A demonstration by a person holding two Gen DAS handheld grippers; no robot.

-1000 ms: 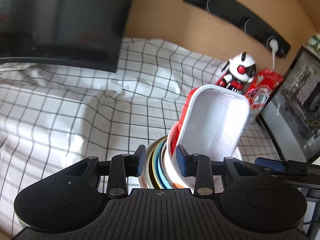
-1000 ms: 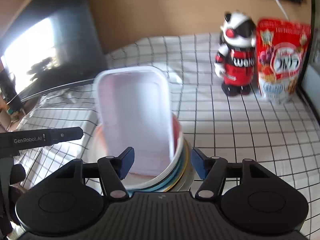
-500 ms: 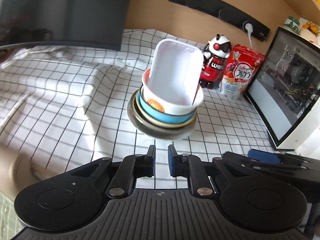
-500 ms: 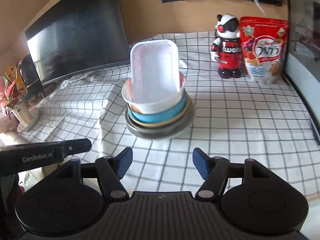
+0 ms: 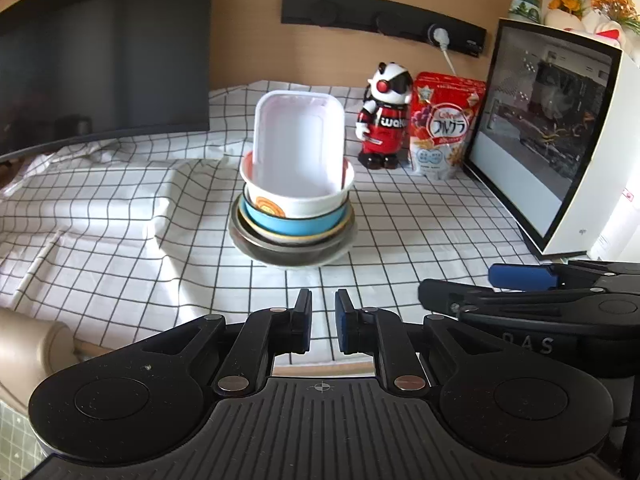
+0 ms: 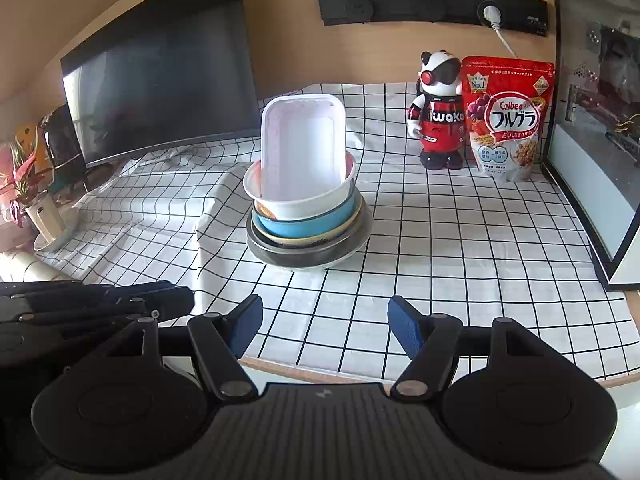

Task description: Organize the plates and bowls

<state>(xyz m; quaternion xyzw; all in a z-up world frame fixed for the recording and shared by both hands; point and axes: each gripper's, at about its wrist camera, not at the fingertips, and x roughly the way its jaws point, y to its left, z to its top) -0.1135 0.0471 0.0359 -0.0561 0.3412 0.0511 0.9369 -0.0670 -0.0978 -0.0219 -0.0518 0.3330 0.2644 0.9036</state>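
A stack of dishes stands on the checked cloth: a dark metal bowl at the bottom, a blue bowl, a white bowl, and a white rectangular tray leaning upright inside. My left gripper is near the table's front edge, well short of the stack, its jaws almost together and empty. My right gripper is open and empty, also back at the front edge.
A robot figurine and a red cereal bag stand at the back right. A white PC case is at the right, a dark monitor at the back left, a potted plant at far left.
Both grippers have pulled back from the stack toward the front edge. The left gripper let go of the stack's rim and its jaws closed to a narrow gap. The stack stays put.
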